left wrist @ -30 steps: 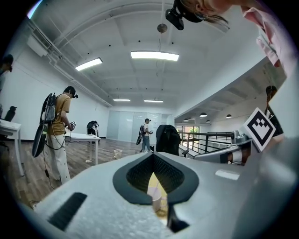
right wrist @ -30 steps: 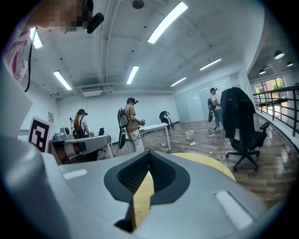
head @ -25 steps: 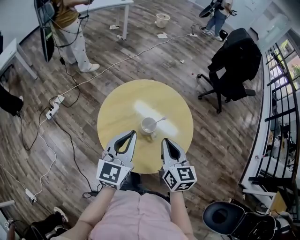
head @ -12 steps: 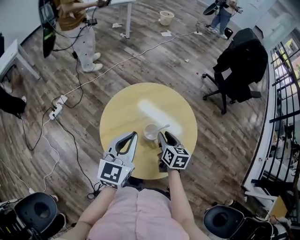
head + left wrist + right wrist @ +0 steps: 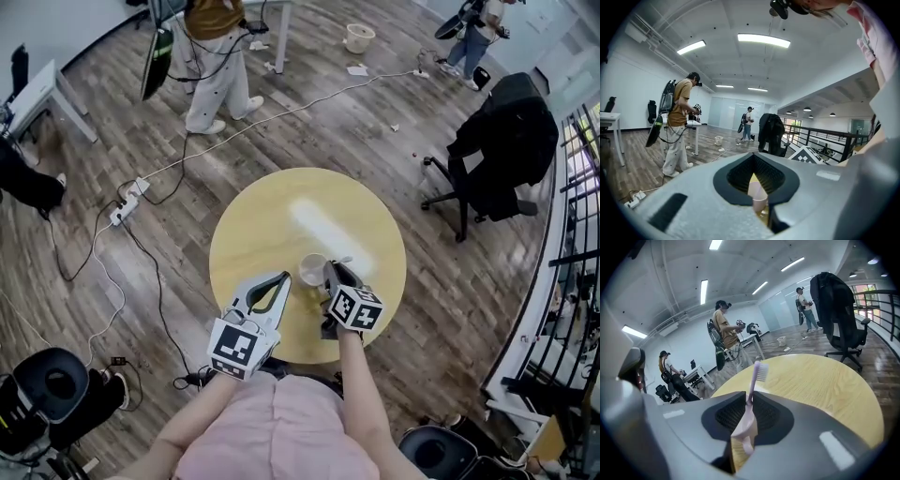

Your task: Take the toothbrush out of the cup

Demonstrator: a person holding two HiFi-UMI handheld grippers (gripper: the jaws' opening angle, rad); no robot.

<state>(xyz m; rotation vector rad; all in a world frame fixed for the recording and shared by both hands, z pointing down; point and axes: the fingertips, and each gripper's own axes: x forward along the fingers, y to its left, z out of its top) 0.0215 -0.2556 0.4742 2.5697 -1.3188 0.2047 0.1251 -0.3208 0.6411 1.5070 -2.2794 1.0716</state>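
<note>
Trouble ahead is tipping: jaws of my right gripper (image 5: 748, 399) are closing on the toothbrush (image 5: 754, 383), standing in the cup (image 5: 312, 269) at frame centre; an angled pull could topple it. My left gripper (image 5: 284, 278) is clenched, empty.

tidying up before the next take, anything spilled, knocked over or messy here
Nothing wrong on the table: the cup stands upright and nothing is spilled. The only mess is on the floor, where paper scraps lie near the bin at the far end.
</note>
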